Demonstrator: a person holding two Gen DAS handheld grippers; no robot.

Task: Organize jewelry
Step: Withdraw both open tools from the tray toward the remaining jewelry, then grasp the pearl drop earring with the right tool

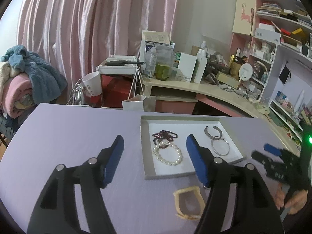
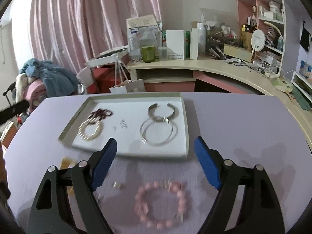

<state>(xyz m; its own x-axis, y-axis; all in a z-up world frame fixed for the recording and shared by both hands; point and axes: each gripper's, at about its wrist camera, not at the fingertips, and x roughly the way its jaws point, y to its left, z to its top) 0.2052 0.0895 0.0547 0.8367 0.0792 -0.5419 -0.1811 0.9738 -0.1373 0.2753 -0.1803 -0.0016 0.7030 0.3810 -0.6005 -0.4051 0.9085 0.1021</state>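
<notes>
A shallow white tray (image 1: pixel 150 173) (image 2: pixel 124 152) lies on the lilac table. It holds a pearl bracelet (image 1: pixel 168 154) (image 2: pixel 90 130), a dark red bead bracelet (image 1: pixel 164 135) (image 2: pixel 101 114), a silver cuff (image 1: pixel 213 131) (image 2: pixel 163 111) and thin silver bangles (image 1: pixel 220 147) (image 2: pixel 159 133). My left gripper (image 1: pixel 155 156) is open and empty, above the table by the tray's near left side. A cream square bangle (image 1: pixel 189 202) lies just in front of it. My right gripper (image 2: pixel 155 164) is open and empty over a blurred pink bead bracelet (image 2: pixel 162 204) on the table.
The right gripper (image 1: pixel 273 161) shows at the right edge of the left wrist view. A small metal piece (image 2: pixel 118 185) lies near the pink bracelet. A cluttered desk (image 2: pixel 195 64), shelves (image 1: pixel 273 44), pink curtains and a pile of blankets (image 1: pixel 23 81) stand beyond the table.
</notes>
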